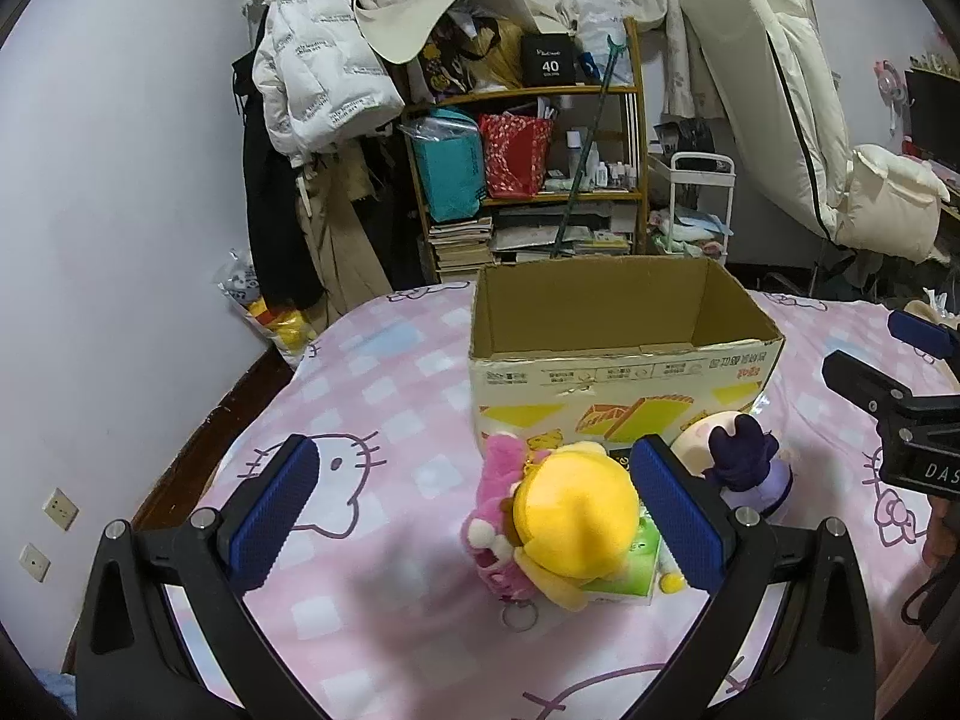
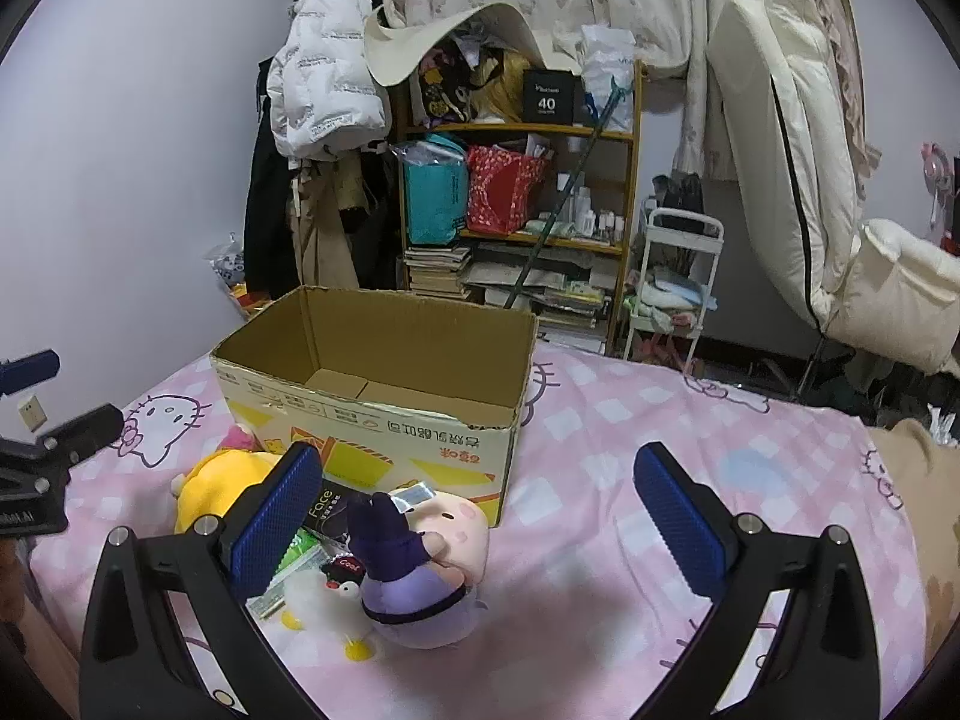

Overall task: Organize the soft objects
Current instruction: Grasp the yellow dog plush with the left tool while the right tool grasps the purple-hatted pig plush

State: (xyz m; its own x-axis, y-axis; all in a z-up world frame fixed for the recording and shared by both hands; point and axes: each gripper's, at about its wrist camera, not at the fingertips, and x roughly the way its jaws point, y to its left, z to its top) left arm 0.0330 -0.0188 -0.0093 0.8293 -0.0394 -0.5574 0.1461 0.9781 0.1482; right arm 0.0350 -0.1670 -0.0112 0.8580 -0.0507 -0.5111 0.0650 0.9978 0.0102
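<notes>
The left gripper (image 1: 477,516) hangs low over the pink bed cover (image 1: 372,396), tipped down a little, its blue pads wide apart. It holds nothing. Between its pads, close to the right one, lies a yellow soft toy (image 1: 576,516) with a pink soft toy (image 1: 495,504) pressed against it. Both rest partly on a green pack (image 1: 630,570).

The right gripper (image 2: 477,519) also hangs low, wide open and empty. A purple and pink doll (image 2: 420,570) lies near its left pad, with a small white duck toy (image 2: 324,600) just beside it.

The open cardboard box (image 2: 384,396) sits on the bed right behind the toys. What can be seen of its floor is bare.
</notes>
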